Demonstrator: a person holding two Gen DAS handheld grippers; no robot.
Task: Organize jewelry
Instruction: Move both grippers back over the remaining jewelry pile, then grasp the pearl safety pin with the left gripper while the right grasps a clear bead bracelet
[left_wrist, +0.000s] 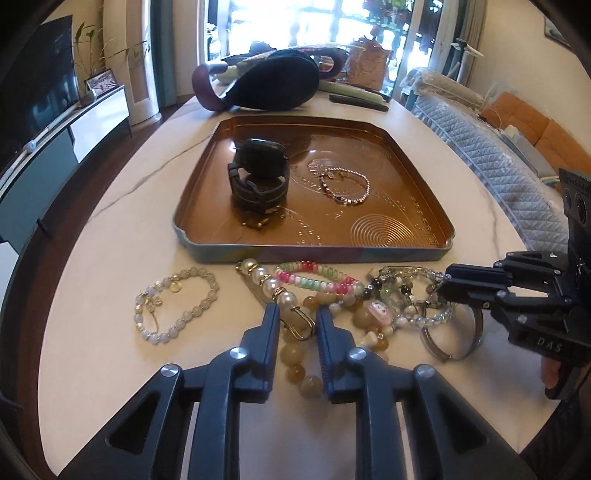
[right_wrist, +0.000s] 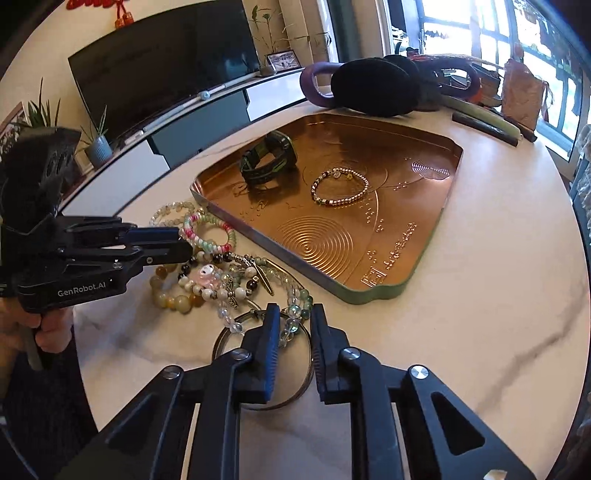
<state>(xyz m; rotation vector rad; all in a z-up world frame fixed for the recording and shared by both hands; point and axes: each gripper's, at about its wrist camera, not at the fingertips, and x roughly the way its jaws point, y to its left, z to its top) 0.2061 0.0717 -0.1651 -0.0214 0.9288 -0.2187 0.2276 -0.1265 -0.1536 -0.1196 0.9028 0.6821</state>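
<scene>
A tangle of bead bracelets (left_wrist: 369, 306) lies on the white table in front of a copper tray (left_wrist: 314, 254). In the tray stand a dark watch (left_wrist: 258, 177) and a silver bead bracelet (left_wrist: 345, 186). My left gripper (left_wrist: 297, 314) is shut on the metal clasp (left_wrist: 297, 326) at the end of a pearl strand, with amber beads under it. My right gripper (right_wrist: 294, 315) is shut on a clear-bead bracelet (right_wrist: 291, 326) lying over a silver bangle (right_wrist: 221, 339). A pale bracelet (left_wrist: 173, 306) lies apart at the left. A pink-and-green bracelet (left_wrist: 317, 277) sits by the tray's rim.
A black bag with a purple handle (left_wrist: 273, 83) and long dark sticks (left_wrist: 358, 101) lie beyond the tray. A quilted sofa (left_wrist: 498, 155) runs along the table's right side; a TV unit (left_wrist: 44, 155) stands to the left. A hand (right_wrist: 22, 332) holds the left gripper's handle.
</scene>
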